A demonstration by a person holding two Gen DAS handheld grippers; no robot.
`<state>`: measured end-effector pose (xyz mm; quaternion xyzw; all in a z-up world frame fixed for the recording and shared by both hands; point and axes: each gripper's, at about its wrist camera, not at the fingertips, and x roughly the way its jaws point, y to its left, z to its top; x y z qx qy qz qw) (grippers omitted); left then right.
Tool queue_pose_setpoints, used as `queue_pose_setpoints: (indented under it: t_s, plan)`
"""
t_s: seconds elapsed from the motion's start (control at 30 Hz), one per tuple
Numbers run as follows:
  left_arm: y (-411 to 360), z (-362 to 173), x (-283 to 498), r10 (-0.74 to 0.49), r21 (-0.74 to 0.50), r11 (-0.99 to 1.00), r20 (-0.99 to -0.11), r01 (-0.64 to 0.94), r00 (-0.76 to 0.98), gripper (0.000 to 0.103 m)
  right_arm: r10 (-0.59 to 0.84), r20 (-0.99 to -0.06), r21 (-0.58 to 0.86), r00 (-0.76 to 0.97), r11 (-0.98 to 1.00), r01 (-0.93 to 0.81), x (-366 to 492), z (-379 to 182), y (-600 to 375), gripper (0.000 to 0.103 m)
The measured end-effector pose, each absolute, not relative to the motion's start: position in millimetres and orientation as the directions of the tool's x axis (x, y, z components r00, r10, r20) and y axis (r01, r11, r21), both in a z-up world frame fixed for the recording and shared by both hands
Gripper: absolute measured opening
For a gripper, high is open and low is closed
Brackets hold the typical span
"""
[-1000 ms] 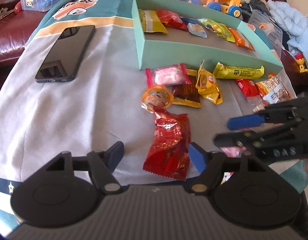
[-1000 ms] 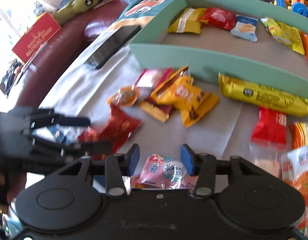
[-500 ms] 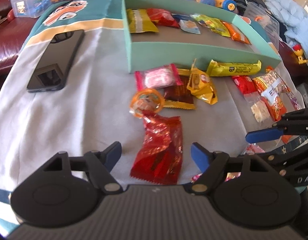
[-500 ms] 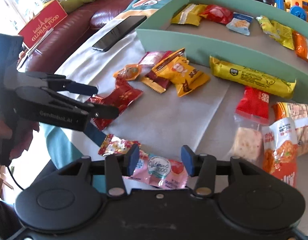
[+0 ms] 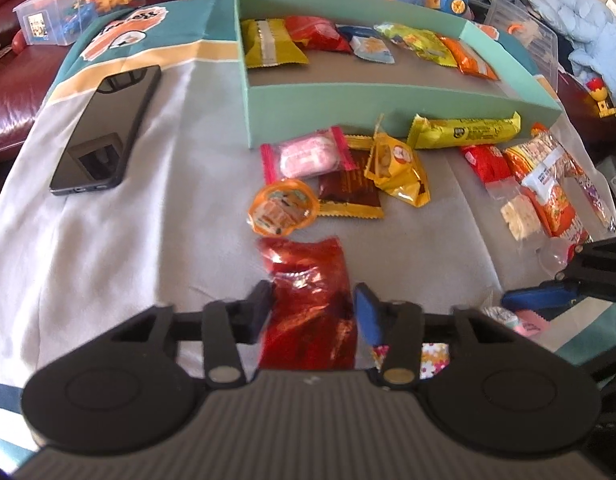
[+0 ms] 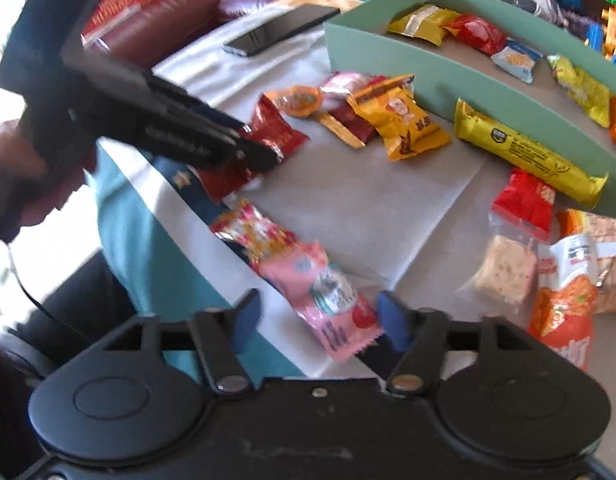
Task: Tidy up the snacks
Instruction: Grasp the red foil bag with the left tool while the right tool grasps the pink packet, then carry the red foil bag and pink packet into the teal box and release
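A red foil snack pack (image 5: 309, 300) lies on the grey cloth, and my left gripper (image 5: 313, 308) has its fingers on both sides of it, touching its edges. The right wrist view shows the same pack (image 6: 268, 136) under the left gripper's tips (image 6: 244, 148). My right gripper (image 6: 319, 316) is open around a pink snack pack (image 6: 327, 300) at the cloth's near edge. The mint-green box (image 5: 387, 108) holds several snacks along its far wall. Loose snacks lie in front of it: a yellow bar (image 5: 463, 128), a yellow pouch (image 5: 399, 168), an orange jelly cup (image 5: 282, 208).
A black phone (image 5: 108, 128) lies on the cloth at left. Red and orange packs (image 5: 539, 184) and a rice cake (image 6: 503, 268) lie at right. Toys and clear bins (image 5: 76, 4) crowd the far side. A maroon sofa (image 6: 168, 28) is at left.
My left gripper has moved forward and narrowed onto the red foil pack. My right gripper has opened wider and shifted so the pink pack lies between its fingers.
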<state>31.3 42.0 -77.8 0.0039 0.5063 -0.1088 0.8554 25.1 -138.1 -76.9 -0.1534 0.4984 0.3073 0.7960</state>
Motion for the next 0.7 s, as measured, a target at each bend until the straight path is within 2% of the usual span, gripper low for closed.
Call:
queue_pose_setpoints:
  t_s: [0.03, 0.07, 0.13, 0.2, 0.23, 0.27, 0.33, 0.47, 0.53, 0.6, 0.7]
  plan:
    - [40, -78, 31, -0.178, -0.095, 0.976, -0.868, 0.196, 0.464, 0.058, 0.322, -0.883, 0.031, 0.342, 0.767, -0.641, 21, -77, -136, 0.042]
    - [38, -79, 30, -0.172, -0.086, 0.976, -0.868, 0.202, 0.466, 0.059, 0.317, -0.880, 0.016, 0.354, 0.763, -0.646, 18, -77, -134, 0.028]
    - [32, -80, 29, -0.156, -0.057, 0.974, -0.869, 0.219, 0.470, 0.059, 0.308, -0.874, -0.003, 0.377, 0.771, -0.637, 17, -76, -130, 0.015]
    - [28, -79, 26, -0.142, -0.032, 0.972, -0.867, 0.231, 0.478, 0.043, 0.301, -0.873, -0.005, 0.384, 0.781, -0.625, 20, -76, -128, 0.015]
    - [28, -78, 25, -0.146, -0.035, 0.972, -0.866, 0.232, 0.479, 0.041, 0.303, -0.875, 0.002, 0.378, 0.783, -0.623, 22, -75, -128, 0.016]
    - [30, -77, 24, -0.156, -0.052, 0.973, -0.865, 0.225, 0.477, 0.040, 0.308, -0.879, 0.019, 0.363, 0.785, -0.619, 24, -74, -128, 0.023]
    - [35, -78, 24, -0.162, -0.068, 0.976, -0.864, 0.208, 0.477, 0.040, 0.335, -0.875, 0.058, 0.349, 0.789, -0.612, 29, -70, -129, 0.030]
    - [36, -78, 25, -0.163, -0.068, 0.975, -0.863, 0.210, 0.478, 0.040, 0.344, -0.866, 0.062, 0.364, 0.794, -0.605, 36, -72, -122, 0.030]
    - [31, -79, 23, -0.147, -0.036, 0.973, -0.862, 0.230, 0.484, 0.040, 0.333, -0.863, 0.041, 0.379, 0.795, -0.605, 37, -78, -118, 0.028]
    - [28, -75, 18, -0.140, -0.027, 0.974, -0.855, 0.227, 0.499, 0.035, 0.319, -0.858, 0.024, 0.403, 0.808, -0.589, 36, -77, -118, 0.014]
    - [35, -63, 13, -0.195, -0.099, 0.973, -0.834, 0.208, 0.516, 0.035, 0.353, -0.838, 0.087, 0.416, 0.840, -0.536, 38, -67, -130, 0.014]
